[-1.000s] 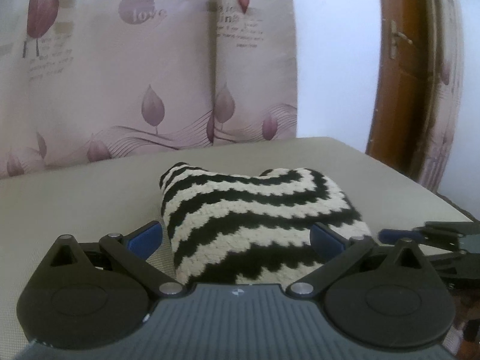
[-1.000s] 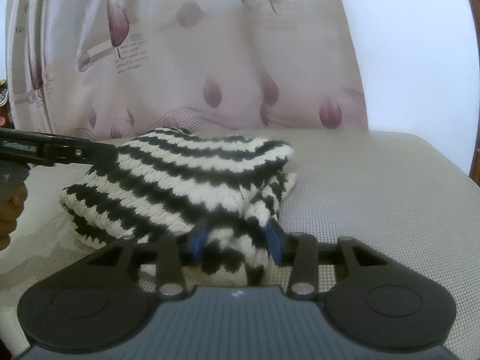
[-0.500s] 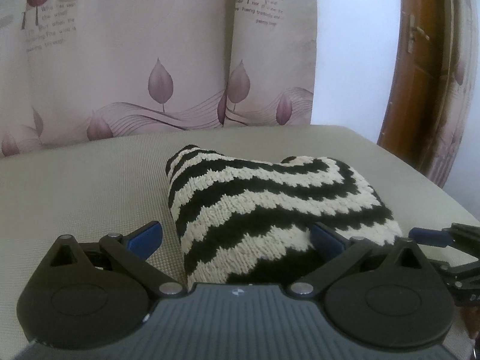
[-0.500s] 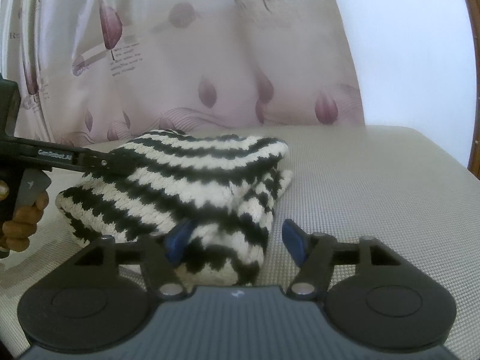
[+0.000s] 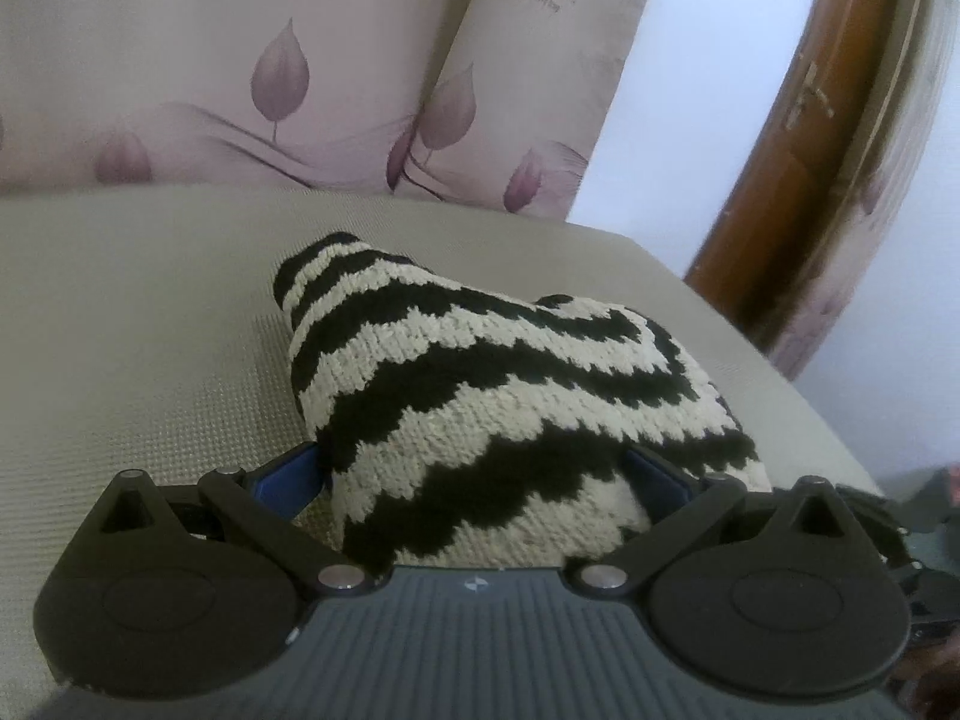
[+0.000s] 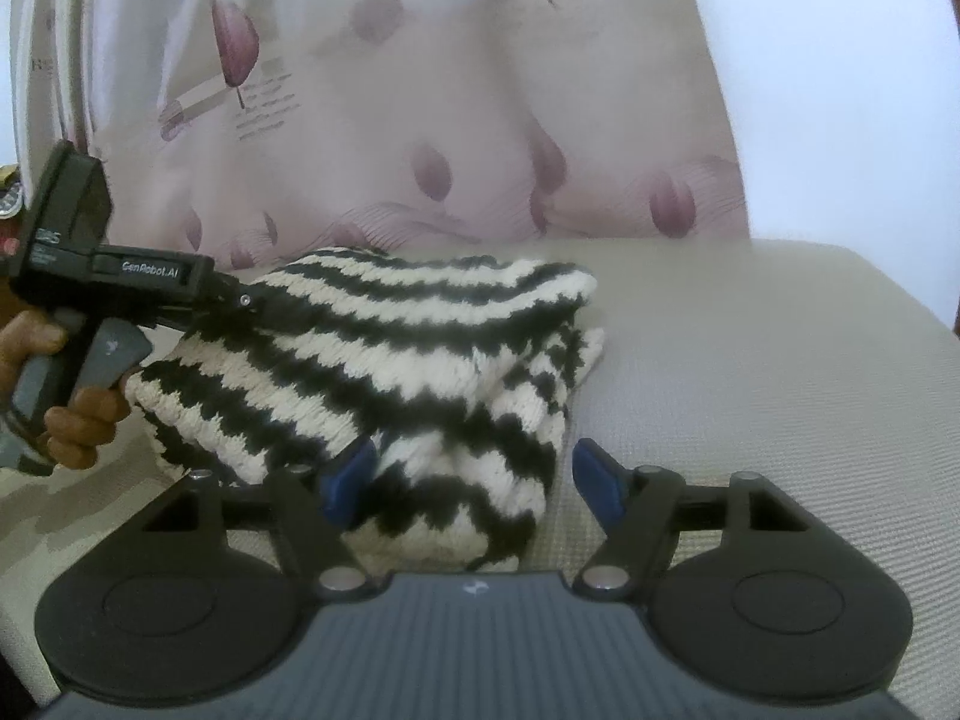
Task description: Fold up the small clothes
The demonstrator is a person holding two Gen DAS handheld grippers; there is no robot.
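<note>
- The right gripper [image 6: 471,483] is standing at the near edge of the folded striped knit garment [image 6: 384,360], its jaws opening; the near right corner of the knit is lying between the blue pads [image 6: 347,483], the left pad is brushing the wool and the right pad is standing clear of it, so nothing is being clamped.
- The left gripper [image 5: 474,474] is spreading wide around the near end of the same garment [image 5: 480,396]; both blue pads are sitting just beside or against the wool, and I cannot tell whether they are pressing on it.
- In the right wrist view the left gripper's body [image 6: 114,276] is reaching in from the left, its tip lying over the top of the garment, with a hand [image 6: 72,408] curling round its handle and trigger.
- The garment is lying in a thick folded bundle near the middle of the beige textured tabletop [image 6: 750,372].
- The left gripper's side is reading "GenRobot.AI"; a smaller label behind it is too small to read.
- The curtain [image 5: 300,72] at the far side is carrying printed script, too blurred to read.
- The wooden door [image 5: 798,138] at the far right is being cut off by the frame edge.
</note>
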